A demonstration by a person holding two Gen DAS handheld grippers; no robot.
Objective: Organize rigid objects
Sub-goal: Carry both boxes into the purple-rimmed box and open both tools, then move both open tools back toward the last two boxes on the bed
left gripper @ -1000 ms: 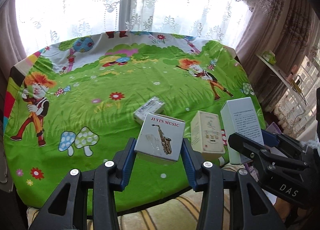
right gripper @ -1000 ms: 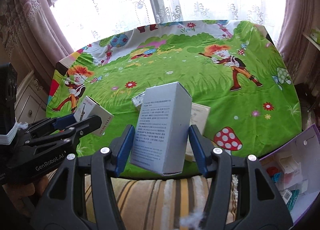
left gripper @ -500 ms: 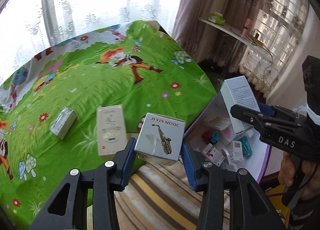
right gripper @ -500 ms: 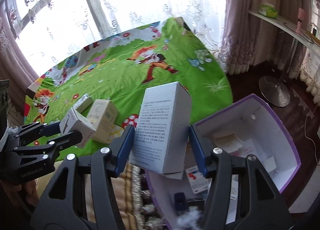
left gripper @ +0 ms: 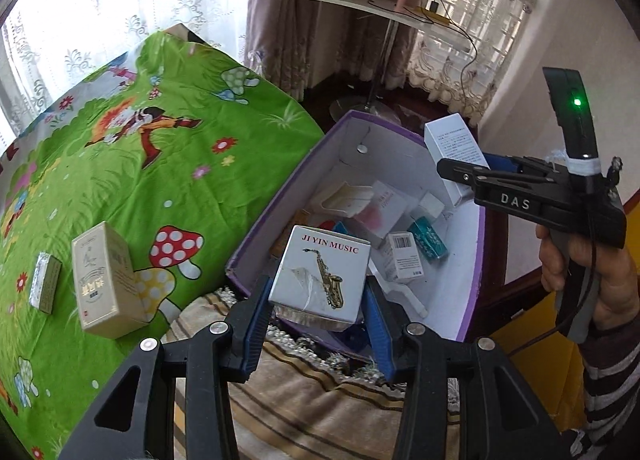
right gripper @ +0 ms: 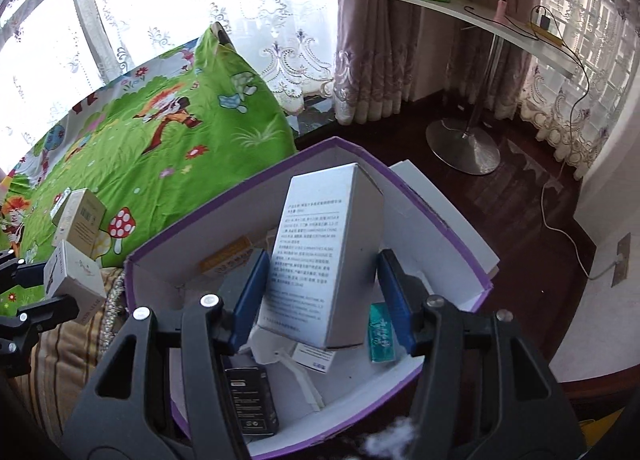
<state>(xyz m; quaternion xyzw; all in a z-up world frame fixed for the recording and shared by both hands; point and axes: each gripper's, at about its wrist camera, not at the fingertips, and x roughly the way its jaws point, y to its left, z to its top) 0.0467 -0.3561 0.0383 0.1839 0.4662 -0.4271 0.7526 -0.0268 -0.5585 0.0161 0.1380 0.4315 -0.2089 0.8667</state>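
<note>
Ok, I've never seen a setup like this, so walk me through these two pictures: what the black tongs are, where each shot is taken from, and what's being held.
A person holds two hand-operated clamps, each with a fisheye camera looking along its fingers. One picture comes from each clamp. The left gripper clamps a white saxophone-print box; the right gripper clamps a tall white printed carton. Both hang over an open purple-rimmed storage box already holding small packages. A beige carton and a small silver box lie on the green cartoon tablecloth.

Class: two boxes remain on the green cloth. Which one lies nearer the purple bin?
The tall cream box, beside the red mushroom print. The small silver box lies beyond it, farther from the purple bin.
</note>
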